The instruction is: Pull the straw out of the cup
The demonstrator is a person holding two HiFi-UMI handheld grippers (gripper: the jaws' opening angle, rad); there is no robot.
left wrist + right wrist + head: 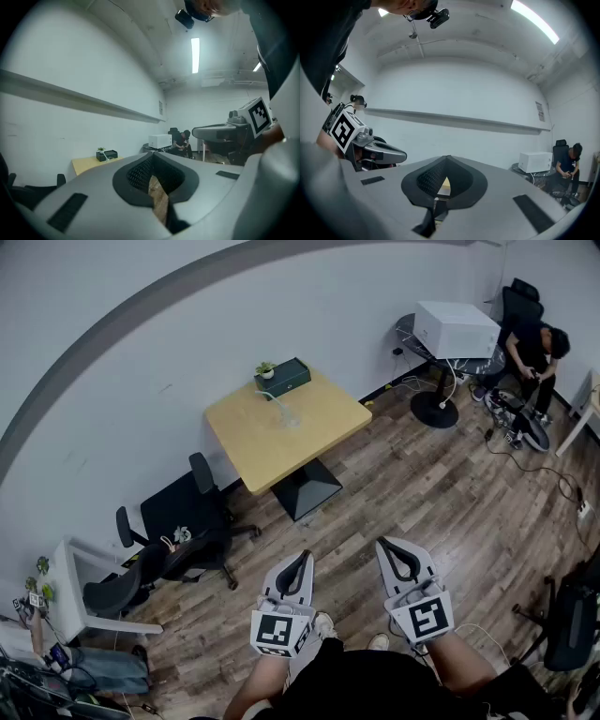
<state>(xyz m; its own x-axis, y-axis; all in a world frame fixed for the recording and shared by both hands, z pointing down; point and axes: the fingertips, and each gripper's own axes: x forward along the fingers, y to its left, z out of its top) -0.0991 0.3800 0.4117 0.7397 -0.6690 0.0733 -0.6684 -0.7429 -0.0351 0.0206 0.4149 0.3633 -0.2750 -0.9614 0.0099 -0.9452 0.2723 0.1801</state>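
A clear cup [290,416] with a white bent straw [273,397] in it stands on the far wooden table [309,432], well ahead of both grippers. In the left gripper view the straw [106,157] shows as a small white line on the distant table [89,163]. My left gripper [302,557] and right gripper [389,545] are held side by side, level, over the wooden floor near my body. Each one's jaws meet at the tip with nothing between them. The left gripper [152,155] and the right gripper [446,158] both look shut in their own views.
A dark box with a small plant [282,376] sits at the table's far edge. Black office chairs [183,521] stand to the left by a white desk [80,582]. At the back right a person [534,348] sits beside a white appliance [457,329] on a round stand.
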